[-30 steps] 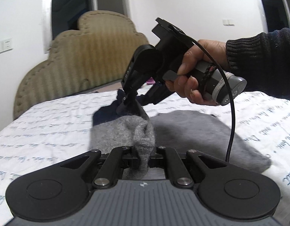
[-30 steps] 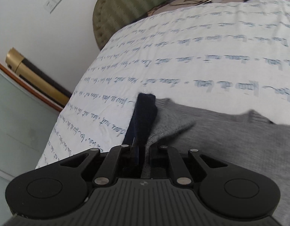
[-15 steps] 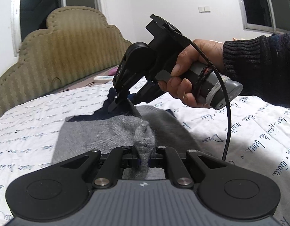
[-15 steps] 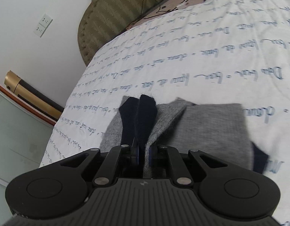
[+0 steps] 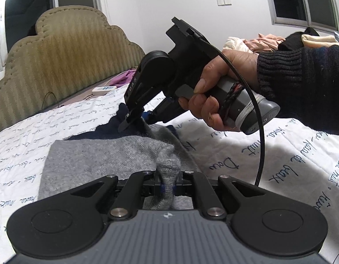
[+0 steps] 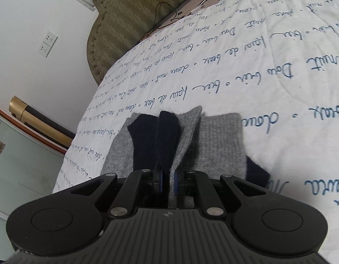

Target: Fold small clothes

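Observation:
A small grey knit garment [image 5: 99,160] with a dark navy band [image 5: 108,129] lies folded over on the white bedspread [image 5: 268,167]. My left gripper [image 5: 168,184] is shut on a pinched grey edge near me. My right gripper [image 5: 134,121], held in a hand, is shut on the garment's far navy-and-grey edge. In the right wrist view the right gripper [image 6: 168,182] pinches navy [image 6: 165,136] and grey [image 6: 220,140] layers together just above the folded part.
The bedspread [image 6: 235,66] carries blue script. A padded olive headboard [image 5: 59,50] stands behind. A white remote [image 5: 103,89] and purple cloth [image 5: 125,77] lie near it. A pile of clothes [image 5: 268,41] sits at the far right. The bed's edge [image 6: 81,127] drops to the floor.
Both grippers have carried the held edge across the garment, folding it over itself. The garment now lies shorter and doubled. Both stay shut on the cloth.

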`<state>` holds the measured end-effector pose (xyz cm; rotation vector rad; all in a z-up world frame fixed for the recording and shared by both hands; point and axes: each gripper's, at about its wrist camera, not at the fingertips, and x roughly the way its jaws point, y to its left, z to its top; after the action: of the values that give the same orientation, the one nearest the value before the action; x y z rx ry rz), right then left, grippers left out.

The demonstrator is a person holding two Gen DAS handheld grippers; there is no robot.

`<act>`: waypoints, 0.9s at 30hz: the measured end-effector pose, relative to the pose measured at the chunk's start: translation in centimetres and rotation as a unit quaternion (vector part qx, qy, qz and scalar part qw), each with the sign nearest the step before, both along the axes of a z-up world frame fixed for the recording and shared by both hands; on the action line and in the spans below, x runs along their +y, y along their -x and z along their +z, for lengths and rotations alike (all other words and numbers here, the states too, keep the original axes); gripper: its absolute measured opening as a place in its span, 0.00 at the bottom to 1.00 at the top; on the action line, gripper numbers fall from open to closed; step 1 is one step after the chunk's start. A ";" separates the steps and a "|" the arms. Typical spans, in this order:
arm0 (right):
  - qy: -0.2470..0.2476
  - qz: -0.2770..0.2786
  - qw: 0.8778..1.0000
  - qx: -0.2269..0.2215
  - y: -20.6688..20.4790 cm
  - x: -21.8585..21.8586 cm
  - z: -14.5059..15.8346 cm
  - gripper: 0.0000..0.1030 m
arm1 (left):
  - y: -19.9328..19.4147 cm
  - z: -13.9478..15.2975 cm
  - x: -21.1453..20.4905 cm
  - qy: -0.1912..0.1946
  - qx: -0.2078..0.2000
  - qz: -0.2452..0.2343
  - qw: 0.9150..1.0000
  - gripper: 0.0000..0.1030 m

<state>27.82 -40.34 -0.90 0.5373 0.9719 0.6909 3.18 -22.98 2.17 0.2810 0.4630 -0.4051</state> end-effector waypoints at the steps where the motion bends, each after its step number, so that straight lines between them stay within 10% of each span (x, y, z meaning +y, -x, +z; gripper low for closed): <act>1: -0.002 -0.001 1.000 -0.001 0.1 -0.3 -0.1 0.12 | 0.0 -0.1 -0.2 -0.002 0.001 -0.002 1.000 0.06; 27: -0.053 -0.058 0.997 0.021 1.1 -4.8 -3.3 0.09 | 0.1 -2.2 -0.4 -0.018 0.023 -0.041 0.999 0.06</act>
<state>26.72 -45.10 -4.19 0.6991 0.9389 0.6311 3.09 -23.40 0.01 0.3278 0.5055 -0.4849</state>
